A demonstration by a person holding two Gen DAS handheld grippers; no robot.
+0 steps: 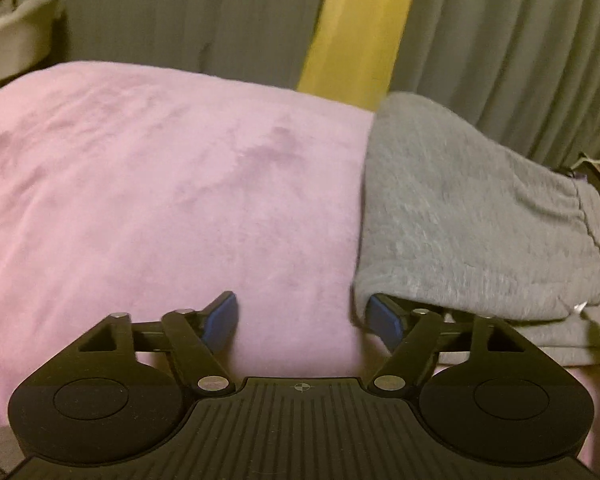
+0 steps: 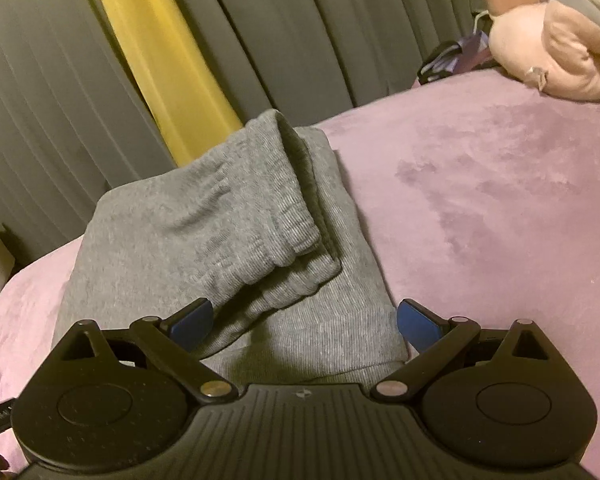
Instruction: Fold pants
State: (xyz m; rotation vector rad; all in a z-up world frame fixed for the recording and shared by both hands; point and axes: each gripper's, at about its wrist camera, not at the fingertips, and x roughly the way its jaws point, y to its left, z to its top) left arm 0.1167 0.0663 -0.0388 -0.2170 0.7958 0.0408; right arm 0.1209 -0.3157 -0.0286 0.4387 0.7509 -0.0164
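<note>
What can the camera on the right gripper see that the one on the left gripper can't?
Only the right wrist view shows the pink plush toy and the pants' ribbed cuffs folded on top. Only the left wrist view shows a pale scalloped object at far left. Both show the grey pants, the purple blanket, the grey curtain with its yellow strip, and an open gripper.

Both black tools with blue pads angle downward with jaws spread wide: the left tool (image 1: 302, 320) grips nothing, nor does the right tool (image 2: 305, 322).
</note>
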